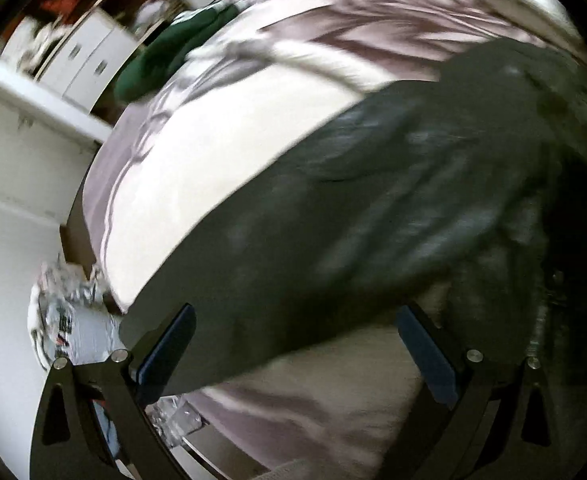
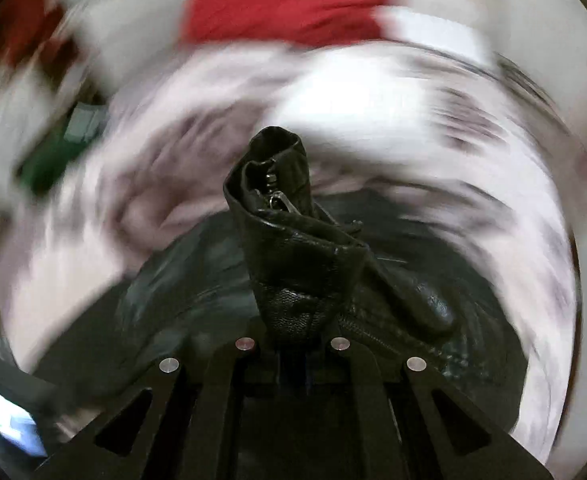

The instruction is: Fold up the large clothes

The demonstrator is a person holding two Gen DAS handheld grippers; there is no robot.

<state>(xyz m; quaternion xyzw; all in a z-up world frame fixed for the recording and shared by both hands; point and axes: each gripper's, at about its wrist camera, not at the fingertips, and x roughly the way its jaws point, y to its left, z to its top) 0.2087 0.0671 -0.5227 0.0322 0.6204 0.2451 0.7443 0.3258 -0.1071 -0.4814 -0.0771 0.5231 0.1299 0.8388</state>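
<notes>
Left gripper (image 1: 295, 344) is spread wide, both blue-padded fingers (image 1: 169, 354) well apart, nothing between them; it hangs over the near edge of the black leather jacket (image 1: 333, 216), whose dark sleeve or panel runs as a broad band from lower left up to the right across the bed (image 1: 229, 148). Bed cover is pale, white with mauve-grey streaks, heavily motion-blurred. Jacket lies on top of that cover, not clamped by the left claw; cannot tell if the fingertips touch the leather or sit just above it. Far end of the bed, upper left in the left wrist view: a green garment (image 1: 169, 48) bunched at the bed's edge. Beyond it a white cabinet (image 1: 81, 64) with handles, blurred. Lower left, off the bed, some crinkly silvery packaging (image 1: 65, 300) on the floor, too smeared to identify. Right gripper (image 2: 293, 332) is pressed together on a bunched-up piece of the same black leather jacket (image 2: 281, 216): the fold stands up out of the closed fingers, zipper pull (image 2: 273, 200) and teeth visible in the crease, grain of the leather sharp while all else is smeared. Rest of the jacket spreads dark below and around the gripper on the pale cover. Behind, top of the right wrist view, a red cloth (image 2: 285, 4) on the bed's far side, and a green patch (image 2: 49, 168) at left, blurred, probably the same green garment.
</notes>
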